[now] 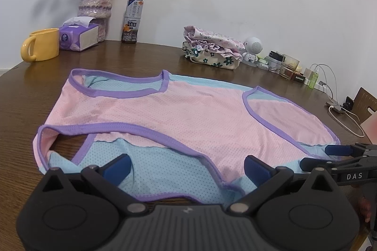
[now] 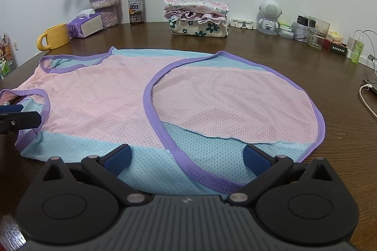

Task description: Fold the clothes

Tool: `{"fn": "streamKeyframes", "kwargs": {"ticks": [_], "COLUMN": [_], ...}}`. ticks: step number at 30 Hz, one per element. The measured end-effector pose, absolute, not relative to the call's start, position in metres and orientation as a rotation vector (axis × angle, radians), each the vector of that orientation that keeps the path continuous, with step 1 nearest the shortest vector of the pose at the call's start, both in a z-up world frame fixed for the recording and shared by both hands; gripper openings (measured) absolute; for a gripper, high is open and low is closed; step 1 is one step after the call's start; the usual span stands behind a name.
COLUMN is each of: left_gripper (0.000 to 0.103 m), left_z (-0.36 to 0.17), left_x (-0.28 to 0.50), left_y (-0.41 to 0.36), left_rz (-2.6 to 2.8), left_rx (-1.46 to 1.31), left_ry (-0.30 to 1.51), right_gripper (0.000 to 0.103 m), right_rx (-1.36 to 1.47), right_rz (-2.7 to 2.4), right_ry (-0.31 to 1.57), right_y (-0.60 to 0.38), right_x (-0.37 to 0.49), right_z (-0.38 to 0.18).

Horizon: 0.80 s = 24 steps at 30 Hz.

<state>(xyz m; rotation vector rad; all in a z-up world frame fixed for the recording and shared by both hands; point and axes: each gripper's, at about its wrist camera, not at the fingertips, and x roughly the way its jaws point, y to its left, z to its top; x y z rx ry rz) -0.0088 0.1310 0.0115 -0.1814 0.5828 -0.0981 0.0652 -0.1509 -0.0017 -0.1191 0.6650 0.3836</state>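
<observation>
Blue-padded fingers of the left gripper (image 1: 186, 167) fill the bottom of the left wrist view, spread wide with nothing between them; its jaws straddle the near blue hem of the mesh vest (image 1: 179, 114), which lies flat across the middle of the frame on the brown tabletop (image 1: 28, 91). I judge the garment is spread out like this so that a clean fold line can be set, and the two grippers sit side by side along its near edge to lift that edge together. At the lower left of the frame a purple-bound armhole loops open, and the purple binding runs down from there to pass between the fingers. Whether the pads touch the cloth I cannot tell; they seem to hover just above it. At the lower right of this view the right gripper (image 1: 329, 154) comes in from the side, low over the vest's right corner.

In the right wrist view the right gripper (image 2: 187, 158) is likewise wide open and holds nothing, with the vest (image 2: 99, 105) stretching from the left edge to right of centre. A purple-edged flap of pink mesh lies right of centre, and its binding runs down between the fingers. At the far left edge a tip of the left gripper (image 2: 18, 116) rests by the armhole.

Along the top, left to right, stand a yellow mug (image 2: 55, 36), a tissue pack (image 2: 86, 26), a tea bottle (image 2: 136, 1) and a pile of folded floral clothes (image 2: 198, 16), probably parked there out of the working area
</observation>
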Motion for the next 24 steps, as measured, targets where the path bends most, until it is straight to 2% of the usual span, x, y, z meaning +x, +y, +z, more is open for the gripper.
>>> {"fn": "streamKeyframes", "kwargs": {"ticks": [24], "left_gripper": [0.103], "left_z": [0.0112], "left_x": [-0.0097], "left_y": [0.1255], "left_rz": [-0.057], "left_rx": [-0.155], "left_ry": [0.591], "right_gripper": [0.102], "right_rx": [-0.116], "right_rz": [0.372], "right_ry": [0.666], "right_y": [-0.1511], "right_x": [0.067], "right_z": [-0.0012]}}
